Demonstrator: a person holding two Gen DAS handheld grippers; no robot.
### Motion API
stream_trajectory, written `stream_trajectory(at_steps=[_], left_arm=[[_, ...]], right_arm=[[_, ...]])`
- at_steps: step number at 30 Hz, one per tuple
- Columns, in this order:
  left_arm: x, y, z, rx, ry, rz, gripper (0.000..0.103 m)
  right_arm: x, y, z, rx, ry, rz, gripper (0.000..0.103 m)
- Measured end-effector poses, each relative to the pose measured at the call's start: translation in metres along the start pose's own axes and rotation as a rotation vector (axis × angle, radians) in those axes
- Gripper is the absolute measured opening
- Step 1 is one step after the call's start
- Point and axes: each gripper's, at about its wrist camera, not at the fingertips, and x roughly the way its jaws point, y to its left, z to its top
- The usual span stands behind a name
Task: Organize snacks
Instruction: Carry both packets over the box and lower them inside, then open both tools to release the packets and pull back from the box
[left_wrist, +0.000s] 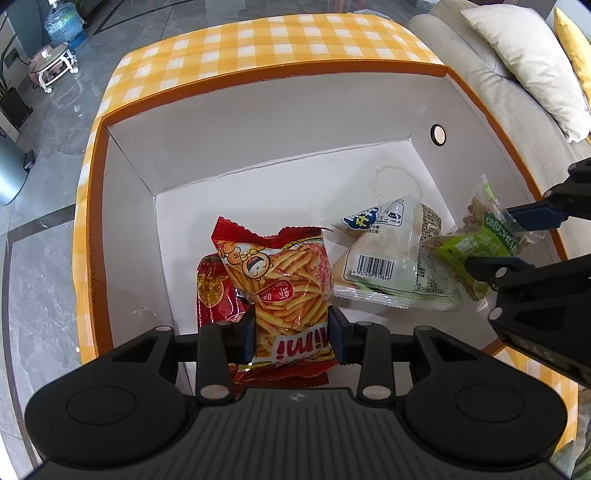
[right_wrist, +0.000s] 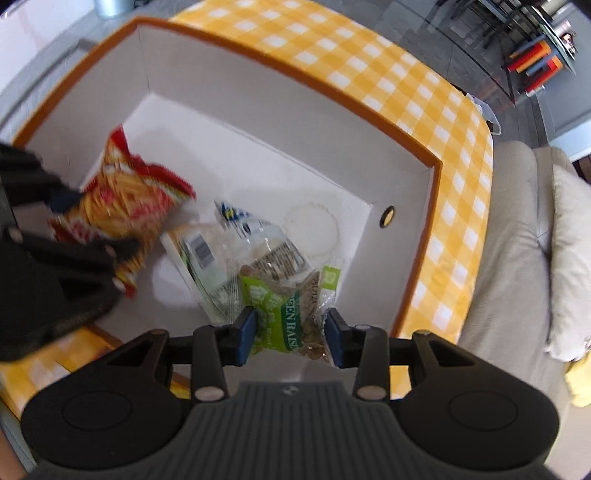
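My left gripper (left_wrist: 292, 338) is shut on a red and yellow bag of shrimp sticks (left_wrist: 291, 284) and holds it inside the orange-rimmed white box (left_wrist: 258, 110); the bag also shows in the right wrist view (right_wrist: 129, 210). A second red packet (left_wrist: 218, 291) lies under it. My right gripper (right_wrist: 290, 334) is shut on a green raisin packet (right_wrist: 284, 314), over the box's right side; the packet also shows in the left wrist view (left_wrist: 484, 236). A clear-wrapped pale snack with a barcode (left_wrist: 388, 258) lies on the box floor between them.
The box (right_wrist: 406, 147) stands on a yellow checked tablecloth (left_wrist: 280, 40). A beige sofa with cushions (left_wrist: 517, 55) is to the right. A water bottle (left_wrist: 64, 22) and a small cart (left_wrist: 51, 66) stand on the grey tiled floor at far left.
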Motion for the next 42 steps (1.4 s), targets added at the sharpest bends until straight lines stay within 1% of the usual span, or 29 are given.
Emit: stream_trajectory(at_steps=[3,9,12,15,18,23,25,27,31,33,36,39,42], left_arm=[[-0.002,-0.001,-0.001,0.002,0.0,-0.004,0.043],[-0.001,-0.001,-0.001,0.012,0.014,0.007,0.043],[0.0,-0.002,-0.001,0.011,0.018,0.015,0.043],[-0.001,-0.003,-0.001,0.018,0.019,0.022,0.043],[-0.002,-0.004,-0.002,0.023,0.016,0.032,0.044],[-0.007,-0.005,-0.003,0.026,0.005,0.043,0.052],[-0.01,-0.006,-0.004,0.029,-0.002,0.05,0.061],[-0.014,-0.008,-0.006,0.035,-0.01,0.058,0.066],[-0.024,-0.011,-0.009,0.044,-0.028,0.067,0.071],[-0.033,-0.012,-0.011,0.047,-0.048,0.067,0.071],[-0.05,-0.012,-0.018,0.048,-0.105,0.081,0.072],[-0.072,-0.013,-0.028,0.054,-0.18,0.1,0.072],[-0.094,-0.016,-0.042,0.06,-0.267,0.119,0.075]], right_arm=[[0.007,-0.001,0.001,0.007,0.017,0.001,0.038],[0.019,-0.007,0.003,0.085,0.047,0.048,0.039],[0.025,-0.006,0.002,0.091,0.061,0.02,0.039],[0.032,0.0,0.0,0.067,0.073,-0.02,0.039],[0.033,0.001,-0.004,0.087,0.072,-0.022,0.04],[0.034,-0.003,-0.005,0.115,0.074,-0.015,0.041],[0.032,-0.003,-0.005,0.124,0.07,-0.016,0.045],[0.028,-0.003,-0.005,0.123,0.059,-0.025,0.049],[0.015,-0.001,-0.004,0.119,0.024,-0.023,0.058],[0.007,-0.001,-0.004,0.123,0.005,-0.023,0.059],[-0.009,0.001,-0.009,0.136,-0.036,-0.026,0.06],[-0.026,-0.001,-0.02,0.163,-0.109,-0.029,0.061],[-0.045,0.002,-0.035,0.193,-0.191,-0.029,0.061]])
